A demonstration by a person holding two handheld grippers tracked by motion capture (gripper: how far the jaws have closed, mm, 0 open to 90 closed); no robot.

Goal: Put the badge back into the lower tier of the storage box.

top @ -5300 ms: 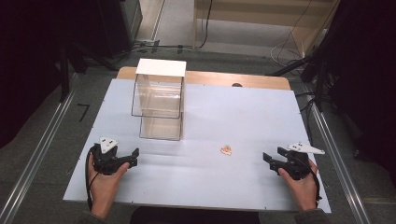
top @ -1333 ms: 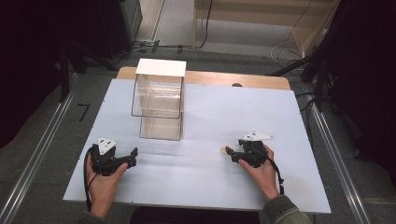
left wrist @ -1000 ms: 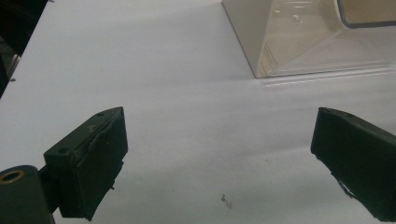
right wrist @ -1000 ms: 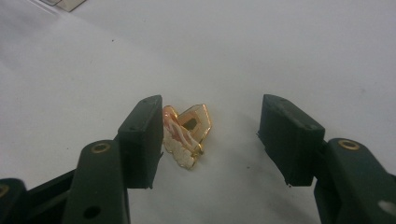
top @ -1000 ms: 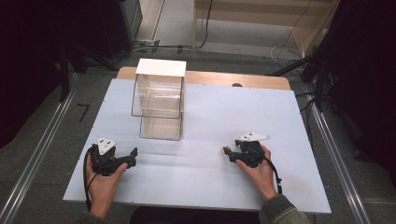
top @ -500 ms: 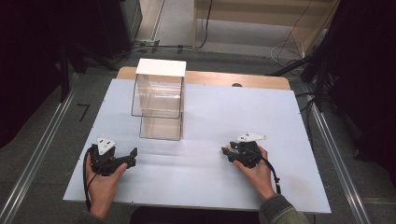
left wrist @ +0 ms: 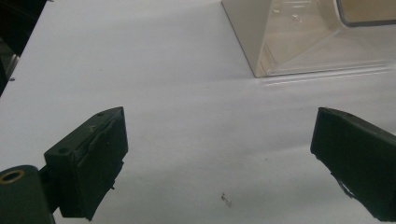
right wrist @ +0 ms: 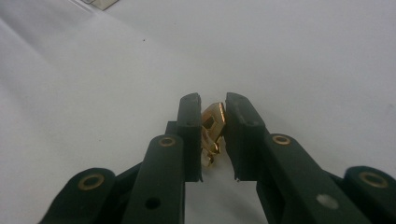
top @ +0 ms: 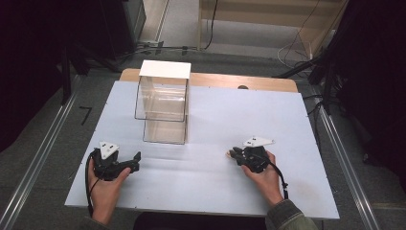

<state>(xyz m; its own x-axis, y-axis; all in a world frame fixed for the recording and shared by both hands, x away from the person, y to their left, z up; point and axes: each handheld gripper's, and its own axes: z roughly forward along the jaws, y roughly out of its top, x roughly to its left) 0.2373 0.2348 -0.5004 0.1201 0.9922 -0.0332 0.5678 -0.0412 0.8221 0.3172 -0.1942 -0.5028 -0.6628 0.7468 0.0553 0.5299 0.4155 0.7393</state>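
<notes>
A small gold metal clip [right wrist: 212,126] is pinched between the jaws of my right gripper [right wrist: 213,109], just above the white table. In the high view that right gripper [top: 233,154] sits right of the table's middle, its tips pointing left, with the gold clip [top: 228,154] a speck at its tips. My left gripper [top: 135,160] rests near the front left of the table, held in a hand. Its jaws stand wide apart in the left gripper view [left wrist: 219,144], with bare table between them.
A clear plastic box [top: 163,103] with a white lid stands at the back left of the white table [top: 230,110]; its lower corner [left wrist: 299,42] lies ahead of the left gripper. Metal rails run along both sides of the table.
My right gripper moved from the table's right edge leftward to the small gold clip and closed on it. The left gripper has stayed put.
</notes>
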